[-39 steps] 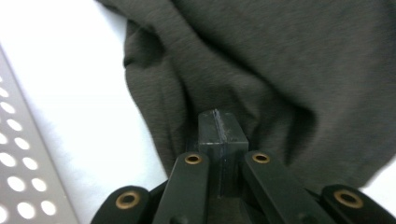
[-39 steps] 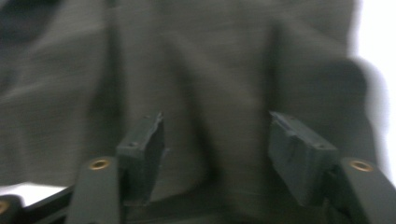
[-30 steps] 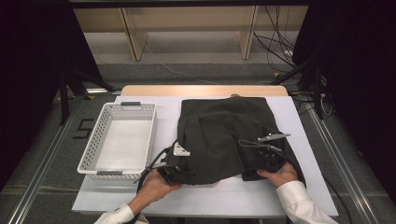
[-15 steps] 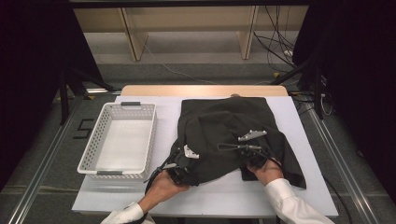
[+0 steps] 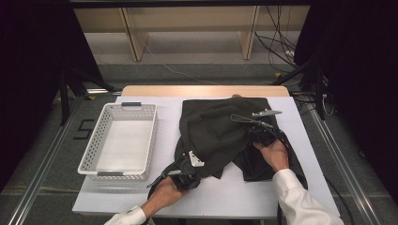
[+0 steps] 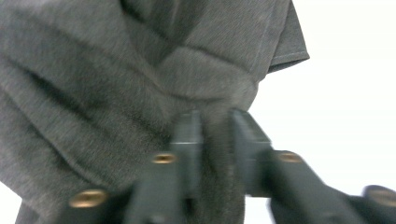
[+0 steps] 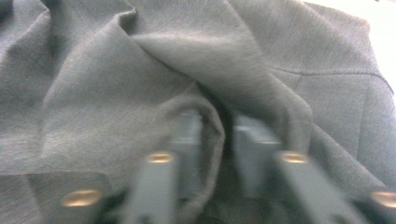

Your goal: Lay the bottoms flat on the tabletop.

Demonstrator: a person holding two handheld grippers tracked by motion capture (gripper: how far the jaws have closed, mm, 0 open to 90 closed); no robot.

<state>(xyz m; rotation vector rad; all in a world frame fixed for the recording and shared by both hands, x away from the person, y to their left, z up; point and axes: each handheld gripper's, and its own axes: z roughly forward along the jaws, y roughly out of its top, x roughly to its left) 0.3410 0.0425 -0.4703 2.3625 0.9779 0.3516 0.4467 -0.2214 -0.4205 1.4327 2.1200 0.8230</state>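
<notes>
A dark grey garment (image 5: 218,136) lies rumpled on the white table (image 5: 244,199). My left gripper (image 5: 198,165) is at its near left corner, shut on a fold of the cloth (image 6: 140,70). The jaws have just been closing, and the left gripper view shows fabric pinched between them at the left gripper (image 6: 215,128). My right gripper (image 5: 251,127) is over the garment's right half with cloth draped around it. Its jaws have just been opening slightly, and a fold of the garment (image 7: 140,70) still sits between them at the right gripper (image 7: 217,130).
A white perforated basket (image 5: 94,154) stands on the table's left part, with nothing in it. A wooden strip (image 5: 206,90) runs along the table's far edge. Cables (image 5: 281,51) trail on the floor behind, at the right.
My right gripper has moved away from the near right edge toward the garment's middle, pulling cloth along and bunching it. The left gripper has stayed at the near left corner.
</notes>
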